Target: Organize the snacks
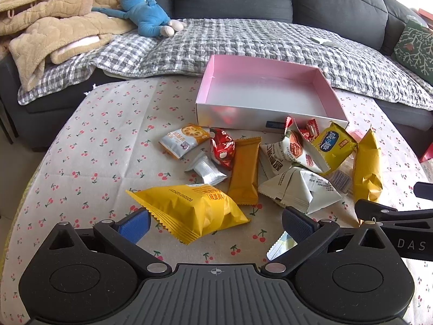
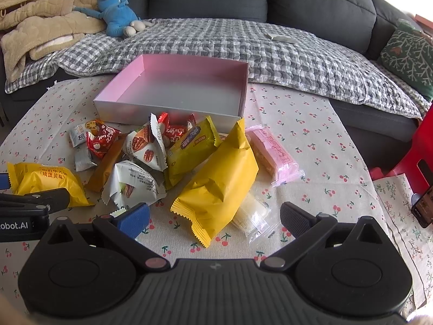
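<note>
we see soft, even daylight in both views, brightest at the upper right corner. shadows are faint. the shallow pink-lined cardboard box (image 1: 266,100) shows a mild sheen. fisheye bending curves the edges; corners fall dark.

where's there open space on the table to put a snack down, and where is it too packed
The pink box is empty inside. Bare cloth lies left of the box, beyond the white lotus packet, and on the right past the pink wafer pack toward the red stool. It is crowded in front of the box, where packets overlap around the big yellow bag.
</note>
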`<state>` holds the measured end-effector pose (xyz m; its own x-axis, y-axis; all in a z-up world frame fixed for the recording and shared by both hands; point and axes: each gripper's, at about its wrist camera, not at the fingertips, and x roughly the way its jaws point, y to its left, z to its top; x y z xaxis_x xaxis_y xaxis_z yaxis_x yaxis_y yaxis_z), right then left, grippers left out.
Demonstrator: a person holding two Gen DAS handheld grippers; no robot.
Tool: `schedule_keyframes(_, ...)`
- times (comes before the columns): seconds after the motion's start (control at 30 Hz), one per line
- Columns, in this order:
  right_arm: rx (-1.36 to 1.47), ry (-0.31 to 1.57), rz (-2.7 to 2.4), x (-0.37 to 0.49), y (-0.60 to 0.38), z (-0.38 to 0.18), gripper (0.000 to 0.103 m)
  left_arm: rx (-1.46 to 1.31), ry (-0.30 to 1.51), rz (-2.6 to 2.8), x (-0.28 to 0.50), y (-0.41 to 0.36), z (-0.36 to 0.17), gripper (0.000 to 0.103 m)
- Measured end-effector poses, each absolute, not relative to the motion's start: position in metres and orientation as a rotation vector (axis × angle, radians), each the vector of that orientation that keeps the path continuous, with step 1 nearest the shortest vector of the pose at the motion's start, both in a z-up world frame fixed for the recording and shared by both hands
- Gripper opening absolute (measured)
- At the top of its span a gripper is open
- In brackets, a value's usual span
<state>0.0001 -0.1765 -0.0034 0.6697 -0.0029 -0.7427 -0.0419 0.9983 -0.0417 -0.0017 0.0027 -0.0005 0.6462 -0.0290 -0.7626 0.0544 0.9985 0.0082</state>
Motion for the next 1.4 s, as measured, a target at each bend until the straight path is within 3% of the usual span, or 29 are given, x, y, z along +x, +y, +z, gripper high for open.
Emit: schedule_keyframes(1.4,-0.05,0.842,0.017,-0.0017,-0.1777,-0.004,0.103,0.036,0.869,-0.07,-0.005,0.0028,0.0013,0.103)
